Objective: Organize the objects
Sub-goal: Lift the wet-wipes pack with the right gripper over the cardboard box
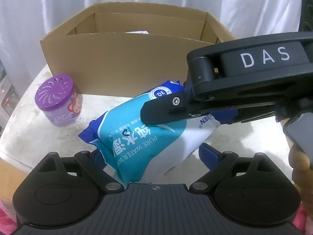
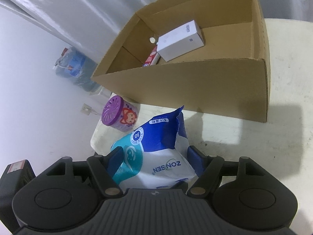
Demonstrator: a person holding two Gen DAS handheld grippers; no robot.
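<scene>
Both sets of jaws clamp the wipes pack [image 2: 156, 156], its long axis tilted up toward the cardboard box [image 2: 195, 86].

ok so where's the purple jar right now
The purple jar stands on the table, left in both views, outside the cardboard box near its front corner, left of the wipes pack.
</scene>
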